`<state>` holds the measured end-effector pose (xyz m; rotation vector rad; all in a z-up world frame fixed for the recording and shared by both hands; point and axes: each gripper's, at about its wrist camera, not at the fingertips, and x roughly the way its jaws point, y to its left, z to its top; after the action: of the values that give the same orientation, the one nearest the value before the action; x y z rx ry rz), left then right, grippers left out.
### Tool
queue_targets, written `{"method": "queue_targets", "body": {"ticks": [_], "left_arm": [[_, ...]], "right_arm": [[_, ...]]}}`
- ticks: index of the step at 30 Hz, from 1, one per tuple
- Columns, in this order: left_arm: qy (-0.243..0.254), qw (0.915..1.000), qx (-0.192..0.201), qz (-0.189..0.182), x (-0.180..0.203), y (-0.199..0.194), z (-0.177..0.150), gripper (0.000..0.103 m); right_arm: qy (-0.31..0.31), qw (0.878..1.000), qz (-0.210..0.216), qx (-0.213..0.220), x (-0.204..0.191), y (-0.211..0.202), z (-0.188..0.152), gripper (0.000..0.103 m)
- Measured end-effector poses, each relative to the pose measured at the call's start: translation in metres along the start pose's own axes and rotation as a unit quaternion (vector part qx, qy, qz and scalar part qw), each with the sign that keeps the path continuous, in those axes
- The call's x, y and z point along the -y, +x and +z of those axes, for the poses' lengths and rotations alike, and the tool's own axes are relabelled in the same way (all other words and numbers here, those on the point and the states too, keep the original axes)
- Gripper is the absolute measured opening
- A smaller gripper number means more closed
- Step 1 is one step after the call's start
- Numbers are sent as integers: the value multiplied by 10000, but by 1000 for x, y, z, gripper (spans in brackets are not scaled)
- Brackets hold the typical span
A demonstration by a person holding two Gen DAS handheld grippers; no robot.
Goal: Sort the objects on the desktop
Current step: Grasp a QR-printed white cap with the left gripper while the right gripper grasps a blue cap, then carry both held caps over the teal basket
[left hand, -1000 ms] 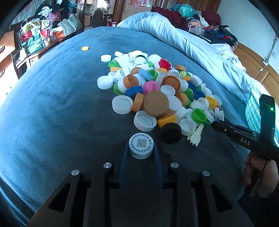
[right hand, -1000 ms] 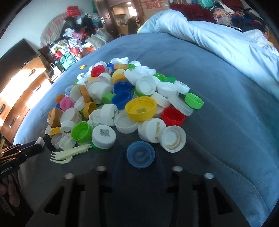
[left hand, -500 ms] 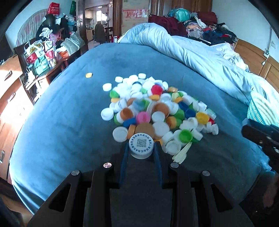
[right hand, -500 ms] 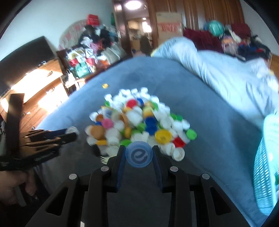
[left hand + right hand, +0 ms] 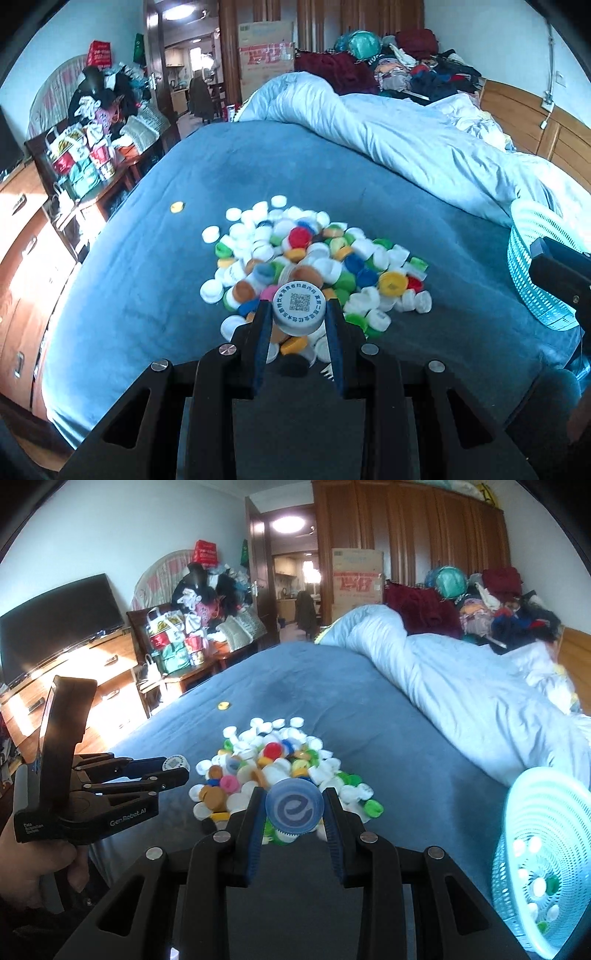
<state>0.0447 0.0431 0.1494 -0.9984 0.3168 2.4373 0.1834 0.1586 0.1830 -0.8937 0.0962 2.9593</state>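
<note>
A pile of coloured bottle caps point(image 5: 314, 266) lies on the blue bedspread point(image 5: 147, 258); it also shows in the right wrist view point(image 5: 280, 764). My left gripper point(image 5: 299, 314) is shut on a white cap with a QR code point(image 5: 299, 308) and holds it above the pile's near edge. My right gripper point(image 5: 294, 808) is shut on a blue cap with an "e" mark point(image 5: 294, 806), raised above the pile. The left gripper also shows at the left of the right wrist view point(image 5: 173, 770).
A turquoise mesh basket point(image 5: 543, 856) with several caps inside stands at the right; it also shows in the left wrist view point(image 5: 535, 266). A rumpled pale quilt point(image 5: 388, 136) lies along the far right. A lone yellow cap point(image 5: 177, 207) lies apart. A cluttered wooden cabinet point(image 5: 92, 686) stands left.
Both grippers have lifted up and back from the pile, each carrying its cap. The pile now looks smaller and farther, and the basket has come into view at the right.
</note>
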Motion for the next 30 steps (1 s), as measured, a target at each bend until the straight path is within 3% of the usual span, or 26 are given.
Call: {"method": "queue_targets", "body": {"ticks": [13, 30], "left_arm": [[321, 9990, 73, -297, 50, -2, 24, 25], [914, 9900, 212, -1052, 152, -11, 65, 25]], "right_arm": [[232, 9981, -511, 273, 52, -35, 7, 33], [594, 9885, -1298, 509, 120, -87, 9, 33]]}}
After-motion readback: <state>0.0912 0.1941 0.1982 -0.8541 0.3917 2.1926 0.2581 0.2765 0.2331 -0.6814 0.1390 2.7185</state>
